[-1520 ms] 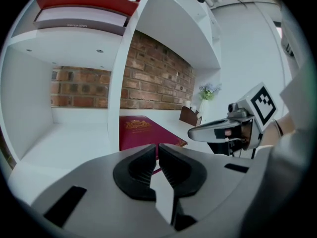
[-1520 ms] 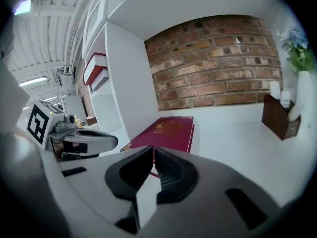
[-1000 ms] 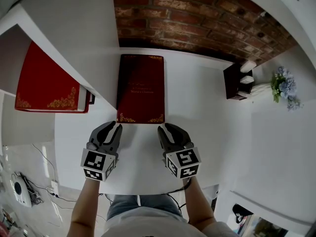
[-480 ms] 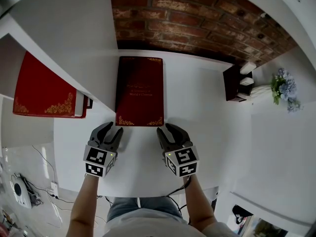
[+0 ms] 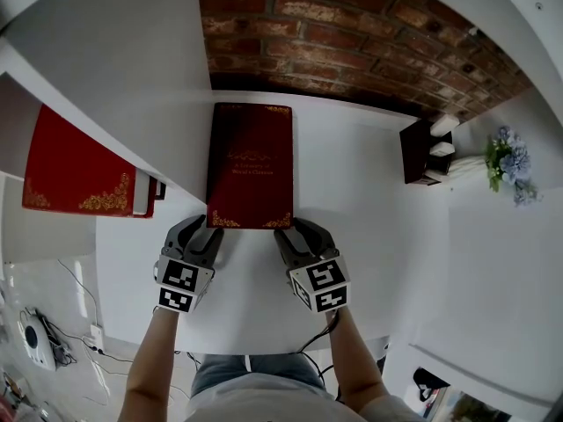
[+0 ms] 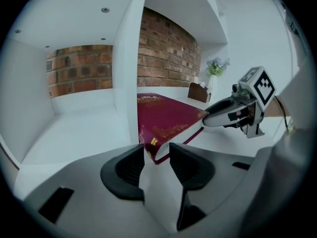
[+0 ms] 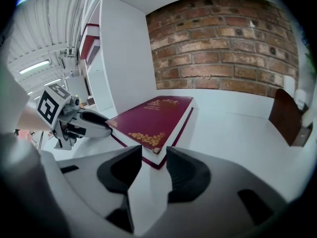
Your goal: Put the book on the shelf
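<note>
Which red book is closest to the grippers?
The dark red book lying flat on the table: its near corners sit inside the left gripper and right gripper, whose jaws have just been opening. The brighter red book is off in the shelf.

Book look: dark red hardcover [image 5: 251,165], gold ornament at its near corners, gold title mid-cover, pale page edges.
Book pose: closed, lying flat, cover up, its long side running away from me.
Book place: on the white counter [image 5: 369,200] in front of me, left edge just beside the shelf [image 5: 114,77].
Shelf: white, on my left, upright panel alongside the book; the compartment beyond it has a brick back.
</note>
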`<state>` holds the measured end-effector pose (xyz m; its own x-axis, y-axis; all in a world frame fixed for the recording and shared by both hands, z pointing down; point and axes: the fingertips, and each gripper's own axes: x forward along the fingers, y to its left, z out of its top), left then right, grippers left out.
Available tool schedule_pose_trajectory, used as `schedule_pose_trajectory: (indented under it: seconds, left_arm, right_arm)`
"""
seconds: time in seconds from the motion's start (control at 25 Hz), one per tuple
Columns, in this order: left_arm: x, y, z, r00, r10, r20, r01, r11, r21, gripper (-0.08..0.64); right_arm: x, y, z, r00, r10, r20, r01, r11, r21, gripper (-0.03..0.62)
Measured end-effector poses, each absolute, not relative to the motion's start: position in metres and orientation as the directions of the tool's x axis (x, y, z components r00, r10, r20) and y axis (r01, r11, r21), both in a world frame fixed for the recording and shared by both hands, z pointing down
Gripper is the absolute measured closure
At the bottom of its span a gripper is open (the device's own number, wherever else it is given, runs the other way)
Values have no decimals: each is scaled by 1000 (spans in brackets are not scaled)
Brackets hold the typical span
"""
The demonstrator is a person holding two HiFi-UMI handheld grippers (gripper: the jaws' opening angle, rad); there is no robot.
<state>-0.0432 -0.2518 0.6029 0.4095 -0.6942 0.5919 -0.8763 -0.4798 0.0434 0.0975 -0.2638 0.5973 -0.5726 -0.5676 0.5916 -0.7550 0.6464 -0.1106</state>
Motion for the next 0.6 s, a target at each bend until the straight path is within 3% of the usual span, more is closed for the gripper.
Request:
schedule_pose_trajectory:
  seconds: [0.6]
  left_arm:
    - [-40, -254, 608, 403, -679, 614, -864, -503, 11, 393]
  right_arm:
    - [88, -268, 600, -612, -522, 594, -691, 719, -80, 426]
